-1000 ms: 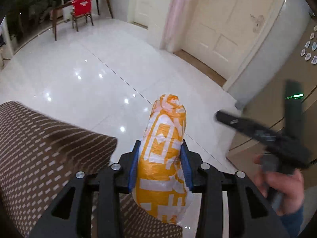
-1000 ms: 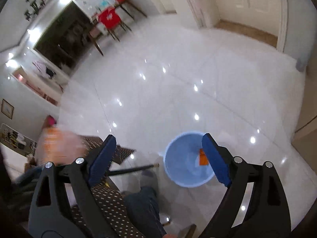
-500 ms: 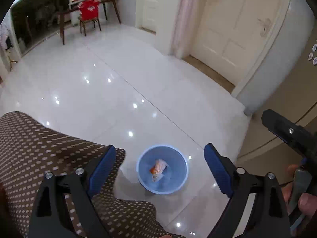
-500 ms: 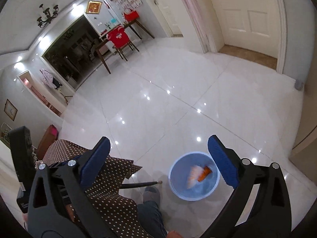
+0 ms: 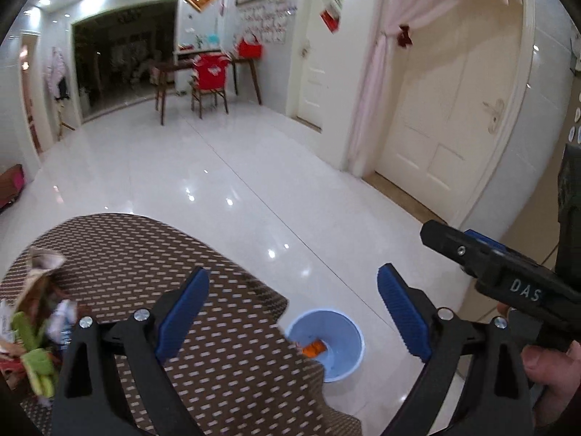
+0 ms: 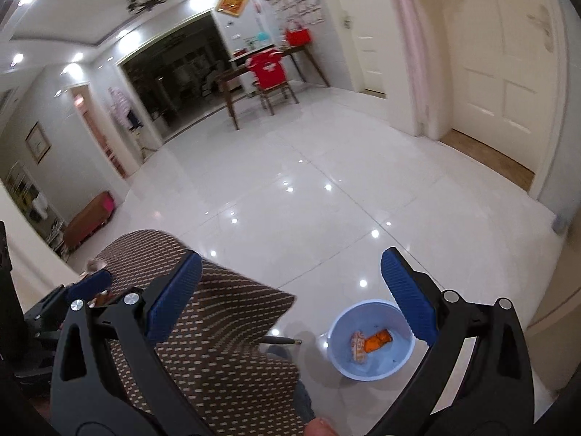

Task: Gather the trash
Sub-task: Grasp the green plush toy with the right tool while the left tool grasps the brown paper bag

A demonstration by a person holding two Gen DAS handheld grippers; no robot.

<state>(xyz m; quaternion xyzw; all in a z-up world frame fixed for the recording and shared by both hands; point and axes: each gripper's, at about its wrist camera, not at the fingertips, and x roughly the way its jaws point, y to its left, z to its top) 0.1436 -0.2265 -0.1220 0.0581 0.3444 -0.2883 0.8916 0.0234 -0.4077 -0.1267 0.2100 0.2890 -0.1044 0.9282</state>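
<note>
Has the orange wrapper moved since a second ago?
Yes. The orange wrapper has dropped from between the left gripper's fingers down into the blue bin on the floor.

Orange wrappers lying inside blue bucket.

Brown dotted surface near left, crumpled wrappers heaped at its left edge. Glossy white floor; blue bin stands near right.
</note>
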